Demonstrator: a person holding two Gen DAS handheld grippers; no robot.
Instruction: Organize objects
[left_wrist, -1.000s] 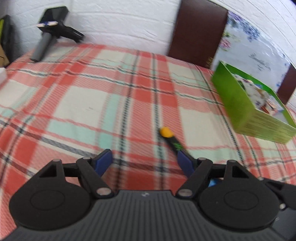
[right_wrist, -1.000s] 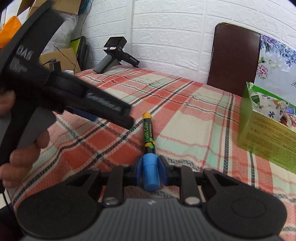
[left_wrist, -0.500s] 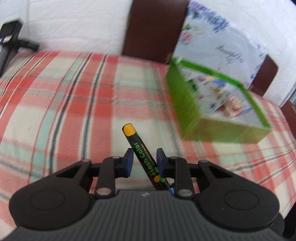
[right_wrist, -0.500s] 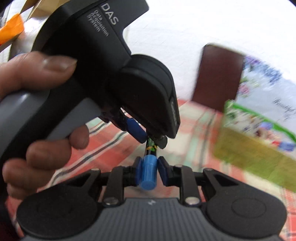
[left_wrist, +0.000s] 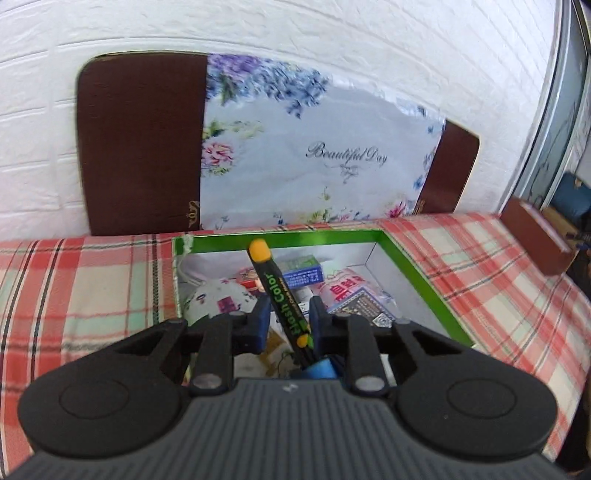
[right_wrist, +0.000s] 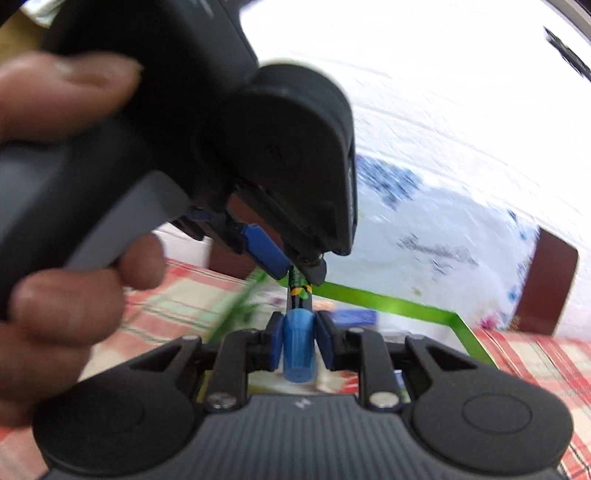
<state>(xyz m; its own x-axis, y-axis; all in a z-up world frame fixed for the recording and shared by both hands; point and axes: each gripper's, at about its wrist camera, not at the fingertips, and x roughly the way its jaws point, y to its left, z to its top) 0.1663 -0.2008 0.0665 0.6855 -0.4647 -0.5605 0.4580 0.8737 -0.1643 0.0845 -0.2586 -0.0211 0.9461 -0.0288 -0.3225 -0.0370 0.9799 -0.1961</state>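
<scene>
- The left gripper (left_wrist: 286, 319) has its jaws closed on the black barrel of a marker (left_wrist: 282, 299) printed "Flash Color"; the blue pads (left_wrist: 261, 317) press the barrel from either side.
- The marker tilts away from the left wrist camera, its orange end (left_wrist: 259, 251) pointing toward the far wall of a green box (left_wrist: 417, 273) and hanging over the box's open top.
- The right gripper (right_wrist: 298, 341) has its jaws shut on the marker's blue cap (right_wrist: 298, 347), which stands nearly upright between the two blue pads (right_wrist: 275, 343); so both grippers grip the same marker at once, one at each end.
- In the right wrist view the left gripper's black body fills the upper left, with a person's hand (right_wrist: 55, 258) wrapped around its grey handle; that view is motion-blurred.
- The green box sits open on a bed covered with a red, white and mint plaid cloth (left_wrist: 92, 288), close to the headboard end.
- Inside the box lie several small packets and cartons, among them a blue carton (left_wrist: 304, 275) and a white floral pouch (left_wrist: 221, 299); their labels are too small to read.
- Behind the box a floral pillow (left_wrist: 314, 158) reading "Beautiful Day" leans against a dark brown headboard (left_wrist: 140, 147) and a white brick-pattern wall (left_wrist: 295, 37).
</scene>
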